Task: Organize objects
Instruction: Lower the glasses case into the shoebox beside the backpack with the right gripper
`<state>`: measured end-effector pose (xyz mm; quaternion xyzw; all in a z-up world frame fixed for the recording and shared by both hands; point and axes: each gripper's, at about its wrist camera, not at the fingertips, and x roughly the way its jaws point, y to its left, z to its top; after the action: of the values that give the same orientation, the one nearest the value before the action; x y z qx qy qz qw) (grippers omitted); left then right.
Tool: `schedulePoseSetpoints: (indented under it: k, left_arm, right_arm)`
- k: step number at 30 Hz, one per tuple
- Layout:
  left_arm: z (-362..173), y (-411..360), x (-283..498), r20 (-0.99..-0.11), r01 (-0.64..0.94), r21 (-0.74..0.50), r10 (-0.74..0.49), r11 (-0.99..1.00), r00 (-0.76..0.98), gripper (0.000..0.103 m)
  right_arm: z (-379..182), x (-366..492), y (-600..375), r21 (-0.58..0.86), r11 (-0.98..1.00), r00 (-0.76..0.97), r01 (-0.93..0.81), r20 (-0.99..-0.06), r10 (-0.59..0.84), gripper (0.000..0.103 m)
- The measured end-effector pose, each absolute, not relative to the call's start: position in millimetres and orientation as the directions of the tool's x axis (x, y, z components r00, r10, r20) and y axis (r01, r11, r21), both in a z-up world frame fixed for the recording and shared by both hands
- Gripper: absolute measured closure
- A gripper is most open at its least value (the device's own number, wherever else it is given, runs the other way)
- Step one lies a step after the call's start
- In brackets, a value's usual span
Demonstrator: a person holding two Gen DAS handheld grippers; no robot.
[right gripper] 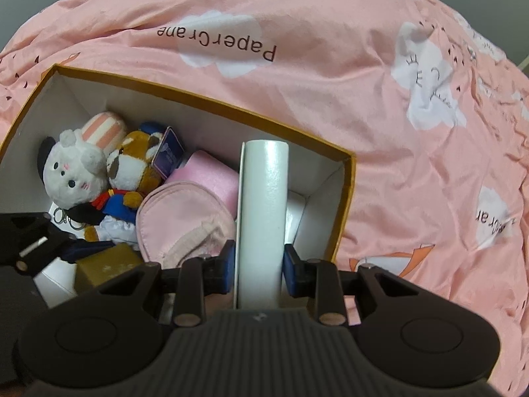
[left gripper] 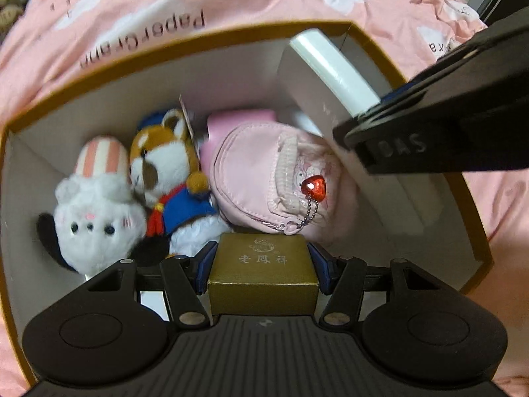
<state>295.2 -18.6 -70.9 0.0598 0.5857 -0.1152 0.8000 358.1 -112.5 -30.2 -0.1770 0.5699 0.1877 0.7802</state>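
Note:
A small gold gift box (left gripper: 261,264) with printed characters sits between the blue pads of my left gripper (left gripper: 263,259), which is shut on it low over the near side of a gold-rimmed storage box (left gripper: 198,38). My right gripper (right gripper: 259,264) is shut on a white book-like case with a rounded spine (right gripper: 263,205), held upright at the storage box's right end. That case (left gripper: 334,66) and the right gripper (left gripper: 373,112) also show in the left wrist view at the upper right. The gold box (right gripper: 105,264) appears at the lower left of the right wrist view.
Inside the storage box lie a white plush bunny (left gripper: 96,218), a brown fox plush in blue (left gripper: 165,172), a pink zip pouch (left gripper: 251,178) with a red heart charm (left gripper: 314,187), and a pink block (left gripper: 241,117). A pink cloud-print bedsheet (right gripper: 363,99) surrounds it.

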Motion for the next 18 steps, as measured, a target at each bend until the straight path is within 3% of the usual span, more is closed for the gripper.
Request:
schedulePoseSetpoints:
  k: [8, 18]
  left_arm:
    - [-42, -29, 310, -0.904, 0.253, 0.084, -0.033, 0.964, 0.426, 0.036]
    - [-45, -33, 322, -0.906, 0.318, 0.125, -0.023, 0.940, 0.424, 0.036]
  right_arm:
    - [-37, 366, -125, 0.025, 0.890, 0.184, -0.455, -0.975, 0.122, 0.072]
    - [-46, 374, -147, 0.211, 0.927, 0.097, -0.310, -0.963, 0.252, 0.072]
